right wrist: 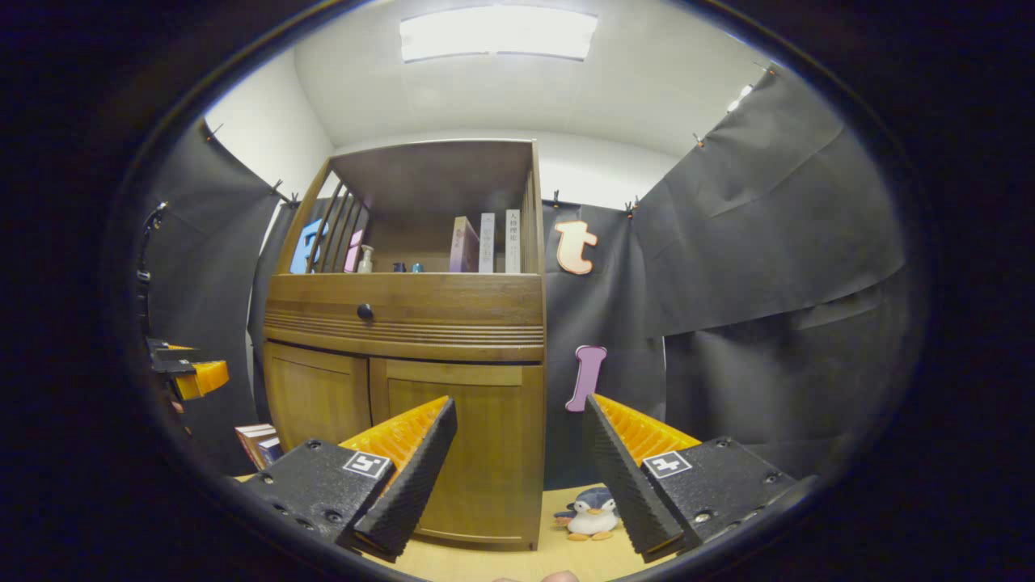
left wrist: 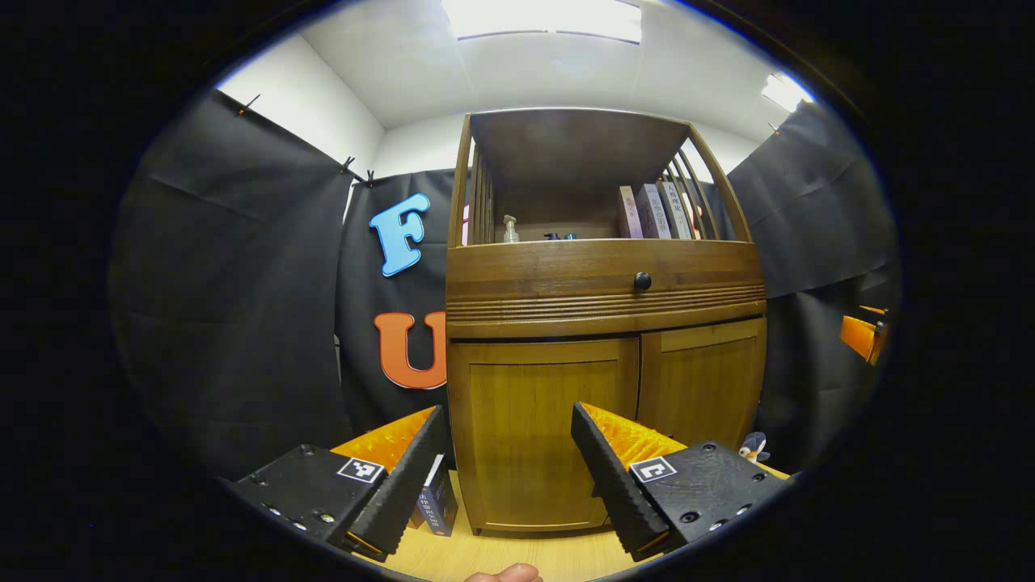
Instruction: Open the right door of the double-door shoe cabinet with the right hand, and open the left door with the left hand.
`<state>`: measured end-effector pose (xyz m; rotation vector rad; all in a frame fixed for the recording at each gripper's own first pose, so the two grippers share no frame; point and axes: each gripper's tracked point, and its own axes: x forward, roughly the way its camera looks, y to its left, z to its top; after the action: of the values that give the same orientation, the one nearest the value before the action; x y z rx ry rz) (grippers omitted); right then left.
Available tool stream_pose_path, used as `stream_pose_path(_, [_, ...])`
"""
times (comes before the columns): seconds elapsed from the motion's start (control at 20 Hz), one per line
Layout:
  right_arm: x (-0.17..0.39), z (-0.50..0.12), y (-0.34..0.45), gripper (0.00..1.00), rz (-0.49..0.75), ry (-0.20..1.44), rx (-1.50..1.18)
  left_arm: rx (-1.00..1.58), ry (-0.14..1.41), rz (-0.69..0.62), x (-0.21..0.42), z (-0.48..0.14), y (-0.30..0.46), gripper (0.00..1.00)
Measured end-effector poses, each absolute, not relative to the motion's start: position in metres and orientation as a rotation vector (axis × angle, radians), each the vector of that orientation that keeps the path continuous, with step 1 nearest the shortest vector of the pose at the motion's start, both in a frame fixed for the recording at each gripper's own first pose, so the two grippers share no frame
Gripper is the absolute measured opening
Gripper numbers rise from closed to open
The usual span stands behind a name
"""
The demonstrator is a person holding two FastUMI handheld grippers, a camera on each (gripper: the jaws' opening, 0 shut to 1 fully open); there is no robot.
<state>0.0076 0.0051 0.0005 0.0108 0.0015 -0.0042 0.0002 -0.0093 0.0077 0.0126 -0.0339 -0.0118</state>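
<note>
The wooden shoe cabinet [left wrist: 602, 323] stands ahead with both lower doors closed. In the left gripper view its left door [left wrist: 543, 436] lies straight beyond my open left gripper [left wrist: 509, 436], and the right door [left wrist: 702, 380] is beside it. In the right gripper view the right door [right wrist: 485, 436] sits behind the left finger of my open right gripper [right wrist: 519, 432], with the left door [right wrist: 317, 400] farther left. Neither gripper touches the cabinet. The other gripper [right wrist: 190, 372] appears at the left edge of the right gripper view, and an orange finger [left wrist: 861, 335] at the right edge of the left gripper view.
A drawer with a dark knob [left wrist: 642, 280] sits above the doors, under an open shelf with books [left wrist: 656, 212] and a bottle [left wrist: 510, 229]. A toy penguin [right wrist: 592, 513] lies on the light wood floor right of the cabinet. Boxes [left wrist: 437, 501] stand at its left.
</note>
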Motion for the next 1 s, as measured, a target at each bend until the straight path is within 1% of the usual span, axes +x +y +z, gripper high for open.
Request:
stream_pose_path(0.15, [0.013,0.0,0.007,1.0,0.004,0.004,0.013,0.017,-0.039,0.003,0.001,0.007,-0.006,0.94])
stream_pose_path(0.25, [0.014,-0.003,0.012,0.98,0.017,0.01,0.013,0.009,-0.038,0.007,-0.001,0.007,-0.006,0.95])
stream_pose_path(0.35, [0.017,-0.011,0.02,1.0,0.04,0.028,0.017,0.013,-0.036,0.014,-0.001,0.004,-0.006,0.95])
stream_pose_path(0.4, [0.021,-0.016,0.025,0.99,0.056,0.038,0.019,0.026,-0.036,0.022,-0.002,0.003,-0.005,0.95])
stream_pose_path(0.6, [0.034,-0.036,0.054,0.99,0.115,0.084,0.022,0.044,-0.026,0.034,-0.005,-0.005,0.0,0.94])
stream_pose_path(0.75, [0.045,-0.054,0.083,0.99,0.167,0.122,0.03,0.023,-0.021,0.053,-0.006,-0.004,0.003,0.96])
stream_pose_path(0.8, [0.049,-0.06,0.09,0.99,0.18,0.138,0.034,0.016,-0.023,0.057,-0.006,-0.005,0.005,1.0])
stream_pose_path(0.85, [0.053,-0.066,0.099,0.98,0.197,0.151,0.04,0.012,-0.025,0.061,-0.007,-0.004,0.007,0.96])
stream_pose_path(0.9, [0.058,-0.072,0.109,0.98,0.211,0.164,0.044,0.013,-0.027,0.064,-0.008,-0.003,0.012,1.0])
stream_pose_path(0.95, [0.063,-0.078,0.118,0.99,0.224,0.176,0.048,0.018,-0.028,0.071,-0.008,-0.003,0.017,1.0])
stream_pose_path(1.0, [0.067,-0.084,0.126,0.99,0.234,0.19,0.052,0.023,-0.028,0.075,-0.007,-0.005,0.021,0.96])
